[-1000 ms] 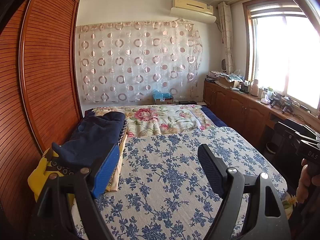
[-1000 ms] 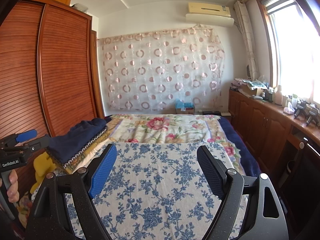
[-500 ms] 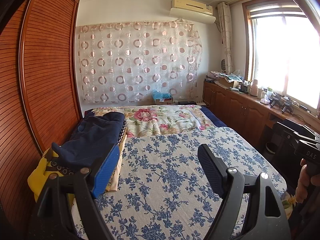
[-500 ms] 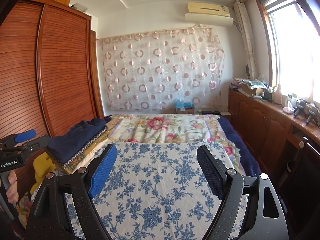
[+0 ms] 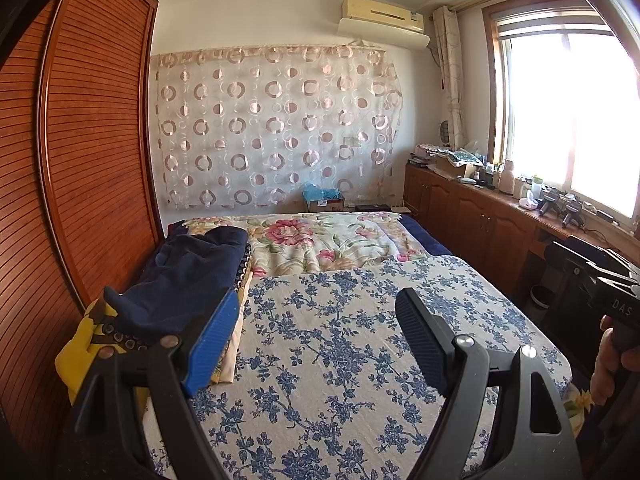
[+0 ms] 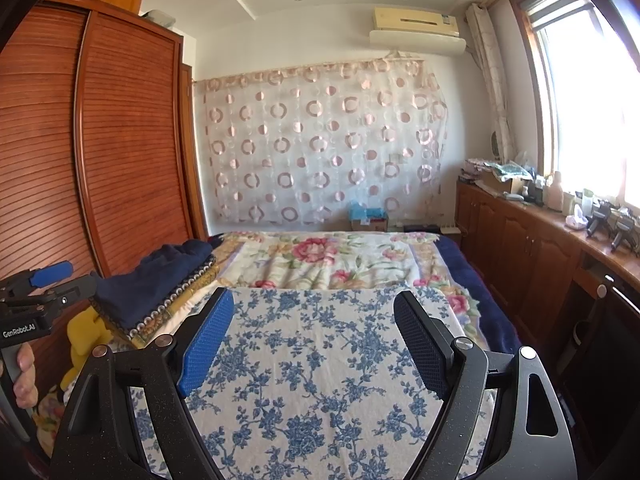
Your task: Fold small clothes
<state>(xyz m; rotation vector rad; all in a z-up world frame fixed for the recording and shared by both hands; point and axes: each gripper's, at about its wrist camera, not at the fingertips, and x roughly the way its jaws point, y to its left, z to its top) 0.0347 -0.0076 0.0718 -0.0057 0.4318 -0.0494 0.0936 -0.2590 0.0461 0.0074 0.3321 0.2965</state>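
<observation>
Both tongs stand released and empty: the left gripper (image 5: 316,342) and the right gripper (image 6: 314,342) each show two pads spread wide with only bedding visible between them, and both are held level above the bed (image 5: 360,360). Compared with the views from a second and half a second ago, nothing of note has changed; each camera shows the same framing apart from a very slight drift, and no cloth has shifted. The blue-flowered cover (image 6: 320,380) lies flat and bare across the near part of the bed, with the pink-flowered quilt (image 5: 320,244) beyond it. The clothes lie in a stack (image 5: 180,288) along the left edge of the bed beside the wardrobe (image 5: 92,160): a dark blue garment (image 6: 152,280) on top, a dotted dark layer beneath, and a yellow piece (image 5: 76,356) at the near end. The stack looks roughly layered. This arrangement fits either a pile of finished items set aside or a pile waiting to be worked; the pictures do not settle which. No garment lies on the open working area.
</observation>
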